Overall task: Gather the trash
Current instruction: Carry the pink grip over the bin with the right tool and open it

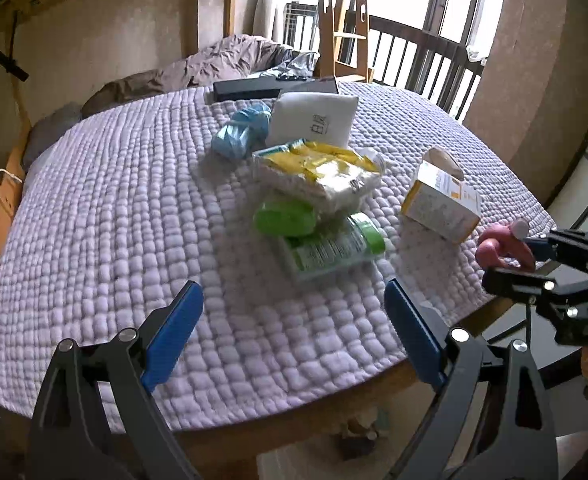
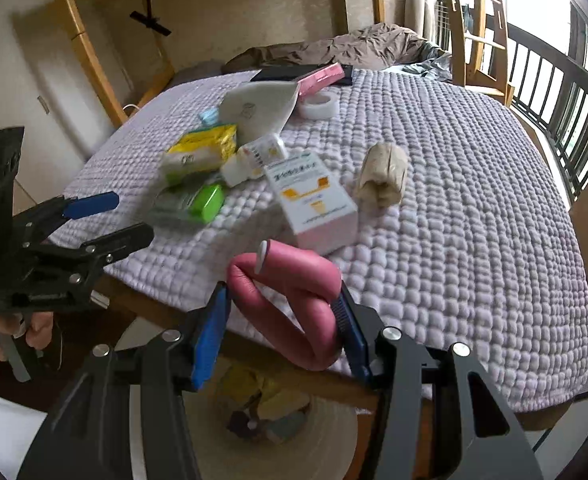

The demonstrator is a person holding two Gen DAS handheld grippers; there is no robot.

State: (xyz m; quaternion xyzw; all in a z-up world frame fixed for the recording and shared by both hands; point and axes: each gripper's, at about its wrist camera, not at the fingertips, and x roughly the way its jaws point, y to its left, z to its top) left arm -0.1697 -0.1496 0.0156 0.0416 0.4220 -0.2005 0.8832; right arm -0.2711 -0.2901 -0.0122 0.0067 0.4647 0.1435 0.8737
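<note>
One pink foam curler (image 2: 289, 304) pinched in right claw (image 2: 281, 320) past the counter's (image 2: 474, 240) near edge, above the bin (image 2: 269, 416), likely for dropping | left claw (image 1: 294, 332) spread wide, empty, facing green pack (image 1: 285, 216) mid-counter

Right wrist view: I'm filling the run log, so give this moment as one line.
right gripper: shut on pink foam roller | above white bin | left gripper: open, nothing held | white-orange box, green packet on quilt
</note>
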